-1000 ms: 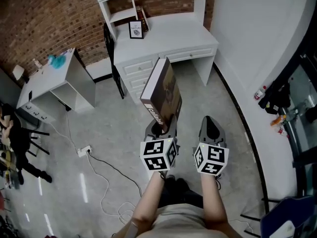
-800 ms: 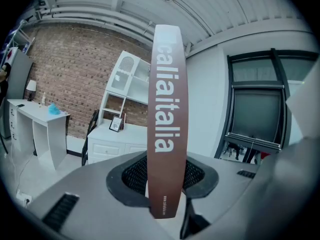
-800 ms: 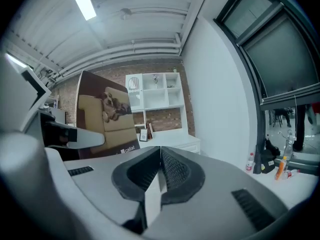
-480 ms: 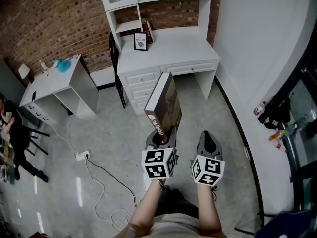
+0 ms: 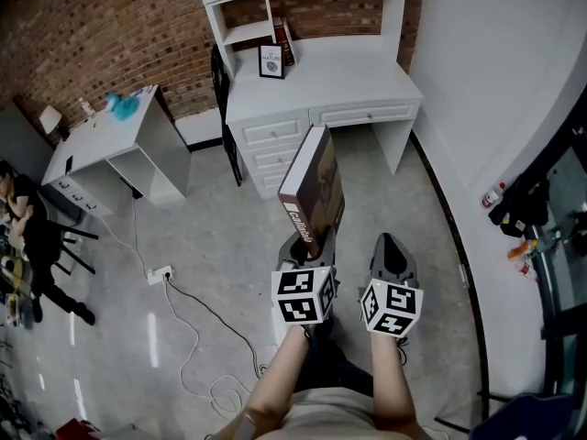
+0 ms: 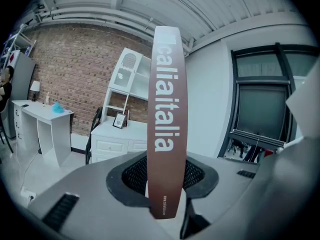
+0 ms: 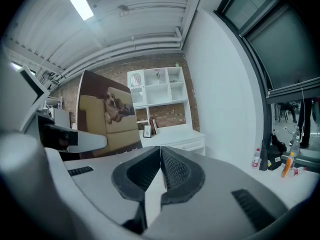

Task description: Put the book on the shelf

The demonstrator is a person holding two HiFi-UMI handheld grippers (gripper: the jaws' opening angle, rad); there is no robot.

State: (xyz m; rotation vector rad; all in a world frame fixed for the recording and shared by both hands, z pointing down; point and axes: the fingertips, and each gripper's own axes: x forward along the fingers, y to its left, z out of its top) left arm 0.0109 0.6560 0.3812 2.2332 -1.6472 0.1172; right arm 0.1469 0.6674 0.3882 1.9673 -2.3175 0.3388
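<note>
A large brown hardcover book (image 5: 313, 189) with a white spine title stands upright in my left gripper (image 5: 307, 246), which is shut on its lower end. In the left gripper view the book's spine (image 6: 166, 119) rises between the jaws. My right gripper (image 5: 393, 250) is beside it, shut and holding nothing; its pads (image 7: 161, 169) meet. The book's cover (image 7: 106, 115) shows a dog on a sofa in the right gripper view. The white desk with a shelf hutch (image 5: 312, 7) stands ahead against the brick wall, some distance beyond both grippers.
On the desk top (image 5: 348, 71) stand a framed picture (image 5: 271, 61) and leaning books (image 5: 283, 41). A dark chair (image 5: 225, 108) is at the desk's left. A small white table (image 5: 119, 140) stands further left. A cable and socket strip (image 5: 161, 274) lie on the floor.
The desk and hutch have shifted lower and nearer in the head view. The left gripper keeps hold of the book, which stays upright. The right gripper stays shut.
</note>
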